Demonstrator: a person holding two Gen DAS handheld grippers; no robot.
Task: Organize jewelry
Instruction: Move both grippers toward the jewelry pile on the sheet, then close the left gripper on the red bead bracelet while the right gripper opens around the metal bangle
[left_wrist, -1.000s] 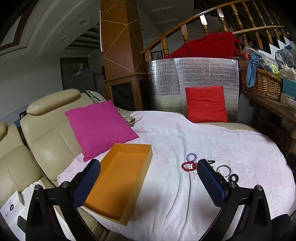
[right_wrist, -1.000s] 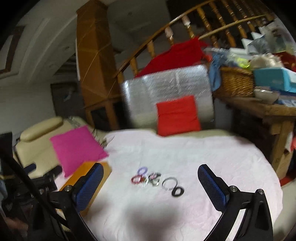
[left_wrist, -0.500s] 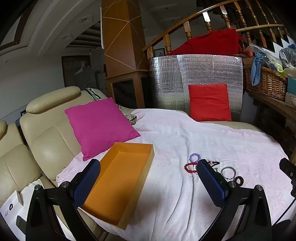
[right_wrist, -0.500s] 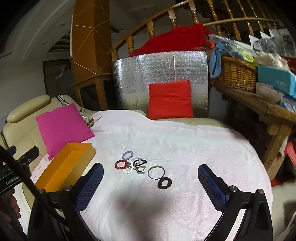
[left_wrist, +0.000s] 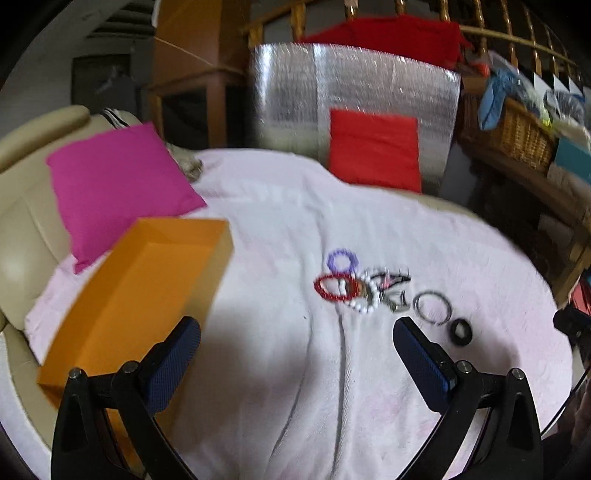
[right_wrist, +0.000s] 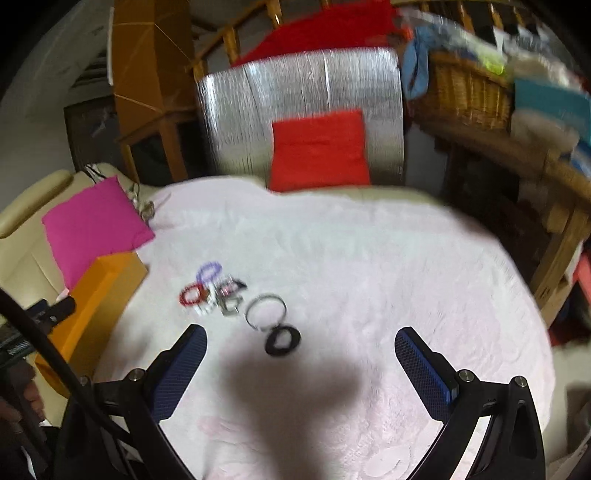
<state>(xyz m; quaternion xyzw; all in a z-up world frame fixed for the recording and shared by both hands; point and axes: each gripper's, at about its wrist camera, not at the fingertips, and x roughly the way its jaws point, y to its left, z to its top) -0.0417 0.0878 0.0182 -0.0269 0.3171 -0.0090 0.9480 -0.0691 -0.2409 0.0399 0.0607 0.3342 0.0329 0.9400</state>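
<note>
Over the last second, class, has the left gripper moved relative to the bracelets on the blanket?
Yes. The left gripper has advanced toward the jewelry: the red bracelet and orange box look larger and nearer, with the bracelets now between its open jaws.

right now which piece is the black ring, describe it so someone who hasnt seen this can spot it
Start at the pale pink blanket spread over the sofa, then find the row of jewelry running away from the orange box. The black ring lies at the end of that row farthest from the box, just past the thin silver bangle. It is the only solid black, thick-banded loop; the others are beaded or thin metal.
</note>
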